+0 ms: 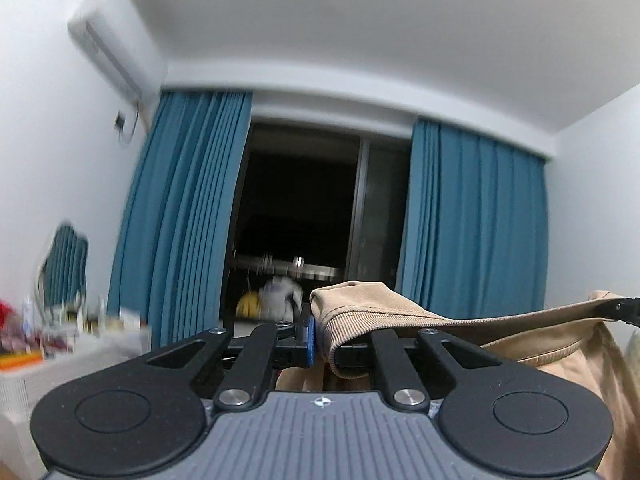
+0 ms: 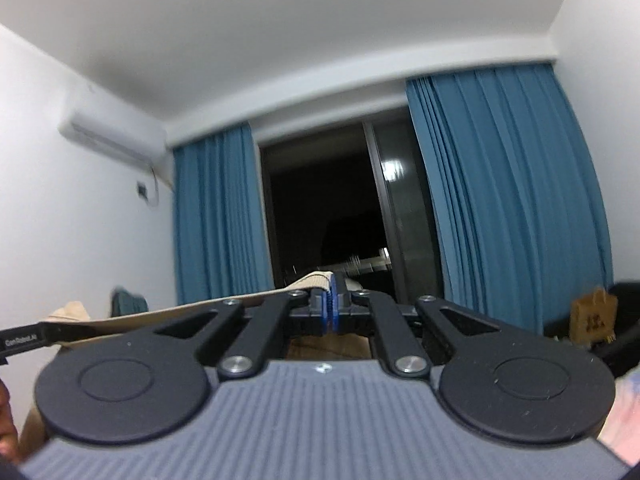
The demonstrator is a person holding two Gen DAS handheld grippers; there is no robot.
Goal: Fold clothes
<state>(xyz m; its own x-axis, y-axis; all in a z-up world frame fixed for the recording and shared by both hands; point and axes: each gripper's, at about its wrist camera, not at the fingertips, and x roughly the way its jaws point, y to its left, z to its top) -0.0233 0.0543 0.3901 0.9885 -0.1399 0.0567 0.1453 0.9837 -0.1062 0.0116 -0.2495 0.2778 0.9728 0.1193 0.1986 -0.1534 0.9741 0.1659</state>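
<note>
Left hand-held gripper (image 1: 316,344): closed on a ribbed hem of the tan garment (image 1: 400,316), which is draped over the right finger and hangs down below.
Right hand-held gripper (image 2: 330,312): blue pads pressed fully together, the other end of the same hem clamped between them at the tips.
Garment: held in the air between the two hand-held grippers, both pointed roughly level toward the window (image 2: 328,208); its top edge is stretched from one to the other, and the body hangs out of view beneath them.
Surroundings: blue curtains (image 1: 184,208) either side of the dark window, an air conditioner (image 1: 108,56) high on the left wall, a cluttered white dresser (image 1: 24,372) at the lower left.
Step in hand: judged to be lifting and spreading the garment before it is laid flat.
Doing it well: both corners should be kept level and the top edge taut; the cloth should be allowed to hang free of twists before it is lowered.
Risk: a thin pinch at the tips may slip if pulled apart too hard.
</note>
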